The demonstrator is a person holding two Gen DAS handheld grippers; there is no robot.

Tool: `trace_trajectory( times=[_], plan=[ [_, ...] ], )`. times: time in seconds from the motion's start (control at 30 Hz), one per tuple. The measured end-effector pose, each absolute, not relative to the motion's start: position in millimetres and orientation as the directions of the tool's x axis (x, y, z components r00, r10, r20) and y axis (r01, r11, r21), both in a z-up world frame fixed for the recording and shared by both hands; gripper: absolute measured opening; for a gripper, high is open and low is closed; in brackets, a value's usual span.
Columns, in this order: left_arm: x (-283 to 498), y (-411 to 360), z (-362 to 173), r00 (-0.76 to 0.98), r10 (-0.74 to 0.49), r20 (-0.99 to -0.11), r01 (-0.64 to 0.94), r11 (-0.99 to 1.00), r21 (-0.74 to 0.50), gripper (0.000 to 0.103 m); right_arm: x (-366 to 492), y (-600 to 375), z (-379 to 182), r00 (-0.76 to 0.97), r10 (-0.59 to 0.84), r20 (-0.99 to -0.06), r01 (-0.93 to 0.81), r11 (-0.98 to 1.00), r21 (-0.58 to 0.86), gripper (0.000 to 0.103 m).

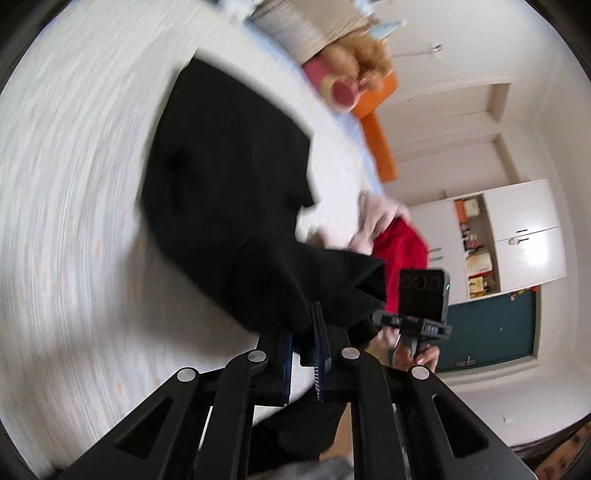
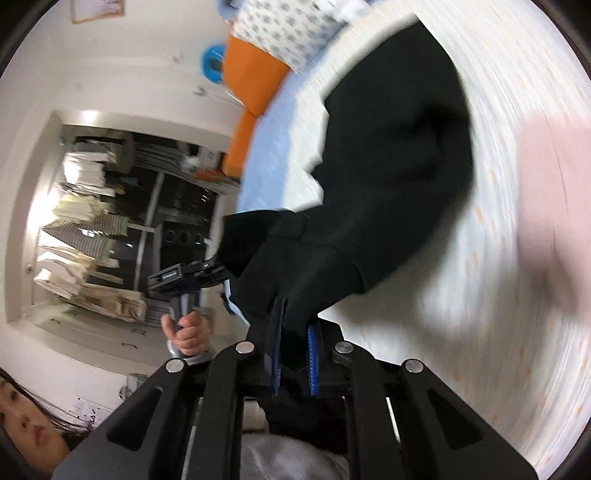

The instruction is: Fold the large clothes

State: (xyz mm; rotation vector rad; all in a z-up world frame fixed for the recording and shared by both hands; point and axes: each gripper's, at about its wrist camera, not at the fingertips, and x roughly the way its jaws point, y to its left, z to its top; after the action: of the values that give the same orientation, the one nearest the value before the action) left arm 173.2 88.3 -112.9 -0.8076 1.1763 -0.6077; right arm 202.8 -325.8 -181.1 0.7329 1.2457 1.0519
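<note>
A large black garment (image 1: pixel 229 177) lies partly on the white bedsheet (image 1: pixel 74 184) and is lifted at its near edge. My left gripper (image 1: pixel 303 332) is shut on a bunched edge of the black cloth. My right gripper (image 2: pixel 295 332) is shut on another part of the same black garment (image 2: pixel 391 147), held above the bed. The right gripper also shows in the left wrist view (image 1: pixel 417 321), close beside the left one. The left gripper shows in the right wrist view (image 2: pixel 192 273), held by a hand. Both views are blurred by motion.
A red garment (image 1: pixel 402 251) and a pale pink one (image 1: pixel 376 218) lie at the bed's edge. A pink cloth (image 2: pixel 550 206) lies on the sheet. An orange headboard (image 1: pixel 376 136), a plush toy (image 1: pixel 365 59), a pillow (image 2: pixel 288 26) and white cupboards (image 1: pixel 517 232) stand beyond.
</note>
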Motion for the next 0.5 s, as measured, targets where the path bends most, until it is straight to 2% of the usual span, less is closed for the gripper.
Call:
trace_trajectory(
  times=[0.2,0.5],
  plan=[
    [273.3,102.1,-97.0,0.343,-0.765,-0.545,0.016,0.584,-0.811,0.014,294.3,-321.3,-155.3,0.073,0.939,-0.335,-0.228,0.343,0.911,0.011],
    [416.5,127.2,-163.0,0.351,-0.733,-0.583,-0.118,0.583,-0.804,0.014,429.7,-315.1,-223.9,0.172,0.916,-0.362,-0.028,0.371,0.928,0.011]
  ],
)
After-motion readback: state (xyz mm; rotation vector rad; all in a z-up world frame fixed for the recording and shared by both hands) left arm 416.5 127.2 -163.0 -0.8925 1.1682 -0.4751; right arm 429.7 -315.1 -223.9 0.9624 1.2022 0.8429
